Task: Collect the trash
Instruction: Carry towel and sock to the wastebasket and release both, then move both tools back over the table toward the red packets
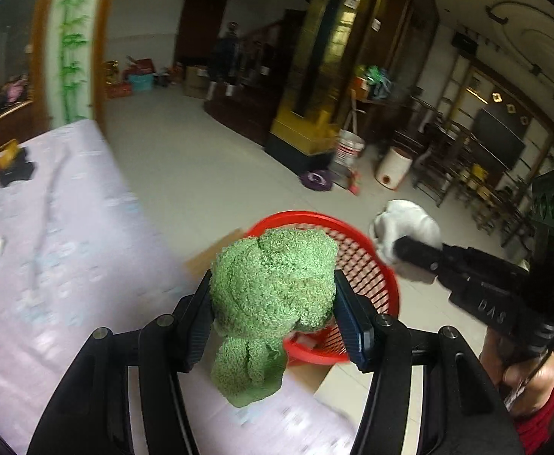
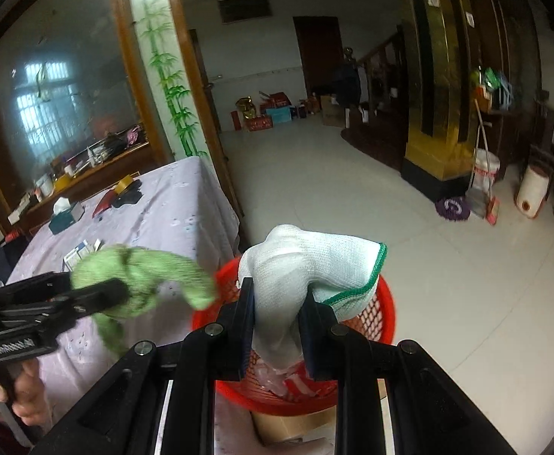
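My left gripper (image 1: 273, 307) has its fingers (image 1: 197, 322) clamped on a fuzzy green cloth (image 1: 273, 288), bunched up and hanging past the edge of the surface (image 1: 68, 227) with its pale lilac cover. My right gripper (image 2: 277, 326) has its fingers (image 2: 244, 322) pinched tight on a white cloth with green trim (image 2: 299, 265), held directly over the red basket (image 2: 385, 314). The basket sits just beside the surface, on what looks like a cardboard box (image 2: 288, 422), with some wrappers (image 2: 292, 381) already inside. Small bits of litter (image 2: 82, 248) lie on the surface.
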A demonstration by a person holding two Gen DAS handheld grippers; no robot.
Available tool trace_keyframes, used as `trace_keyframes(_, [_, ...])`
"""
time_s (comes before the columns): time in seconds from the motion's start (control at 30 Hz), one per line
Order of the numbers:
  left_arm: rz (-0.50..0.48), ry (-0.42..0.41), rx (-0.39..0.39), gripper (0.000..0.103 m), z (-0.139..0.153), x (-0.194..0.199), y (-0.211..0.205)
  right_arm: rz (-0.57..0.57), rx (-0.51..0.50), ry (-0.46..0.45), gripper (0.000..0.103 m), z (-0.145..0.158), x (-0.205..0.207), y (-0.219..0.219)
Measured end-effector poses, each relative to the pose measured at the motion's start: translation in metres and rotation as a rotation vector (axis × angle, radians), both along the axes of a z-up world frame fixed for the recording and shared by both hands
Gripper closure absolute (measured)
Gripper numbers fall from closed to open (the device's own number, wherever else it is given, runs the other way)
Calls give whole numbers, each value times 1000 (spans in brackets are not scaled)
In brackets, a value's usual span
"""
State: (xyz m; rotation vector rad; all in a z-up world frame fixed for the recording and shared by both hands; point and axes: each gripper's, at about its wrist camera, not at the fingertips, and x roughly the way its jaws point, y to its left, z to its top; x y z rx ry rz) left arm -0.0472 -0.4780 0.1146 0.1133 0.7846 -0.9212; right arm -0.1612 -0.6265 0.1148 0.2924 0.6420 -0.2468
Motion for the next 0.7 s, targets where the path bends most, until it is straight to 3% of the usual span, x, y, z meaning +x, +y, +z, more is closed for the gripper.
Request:
trace_keyframes(0.17, [29, 24, -13, 39, -14, 7, -24, -32, 36, -4, 77, -7, -1, -26])
trace_keyframes(0.23, [29, 35, -14, 31, -18, 9, -24, -43, 59, -6, 73, -11, 0, -36])
trace_keyframes(0.3, [32, 36, -9, 30, -17, 10, -23, -31, 94, -12, 59, -15, 3, -42])
trace_keyframes(0.5, [66, -16, -12, 30, -5, -1, 5, -27, 131, -54, 57, -12, -2, -36])
trace_keyframes(0.7, [116, -85, 12, 30, 3, -17, 54, 33, 113, -76, 55, -1, -5, 5])
